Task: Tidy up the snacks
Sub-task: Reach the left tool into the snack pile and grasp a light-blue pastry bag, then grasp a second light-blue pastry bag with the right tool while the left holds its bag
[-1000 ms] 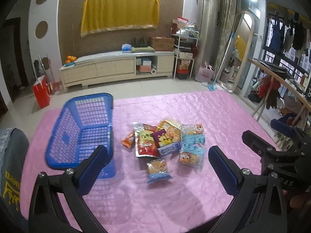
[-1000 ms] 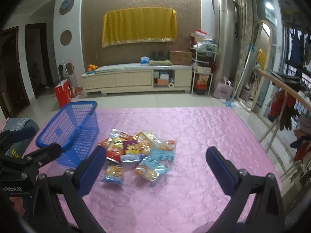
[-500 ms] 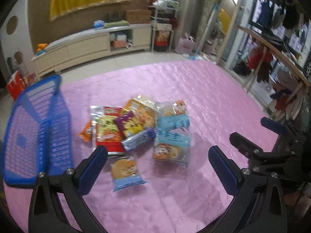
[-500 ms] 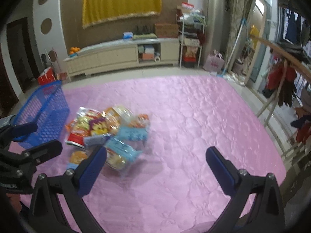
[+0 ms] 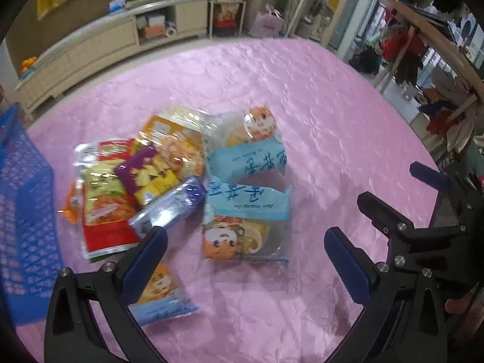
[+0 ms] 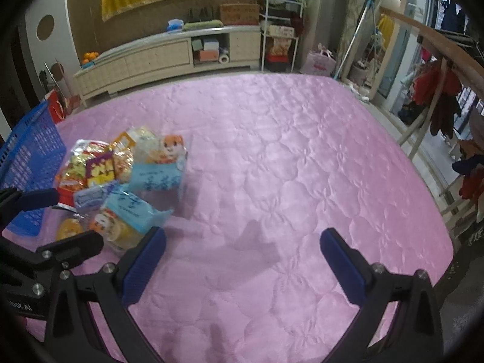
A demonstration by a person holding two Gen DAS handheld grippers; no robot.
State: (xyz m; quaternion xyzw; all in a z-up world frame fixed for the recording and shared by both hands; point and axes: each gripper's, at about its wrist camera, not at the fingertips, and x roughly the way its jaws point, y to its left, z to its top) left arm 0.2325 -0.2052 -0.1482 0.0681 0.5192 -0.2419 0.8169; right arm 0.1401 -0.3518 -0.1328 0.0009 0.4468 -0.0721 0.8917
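Observation:
A pile of snack packets lies on the pink quilted table cover. A blue-topped cartoon packet lies nearest, just beyond my open, empty left gripper. A small cookie packet lies under its left finger. The blue basket stands at the left edge. In the right wrist view the pile and basket are at the left, and my right gripper is open and empty over bare cover.
The right gripper's body shows at the right of the left wrist view. A cream sideboard runs along the far wall. A wooden rail with hanging clothes stands off the table's right side.
My left gripper has moved forward and down toward the snack pile, which now looks much larger. My right gripper has shifted right, so the pile and basket slid to its left.

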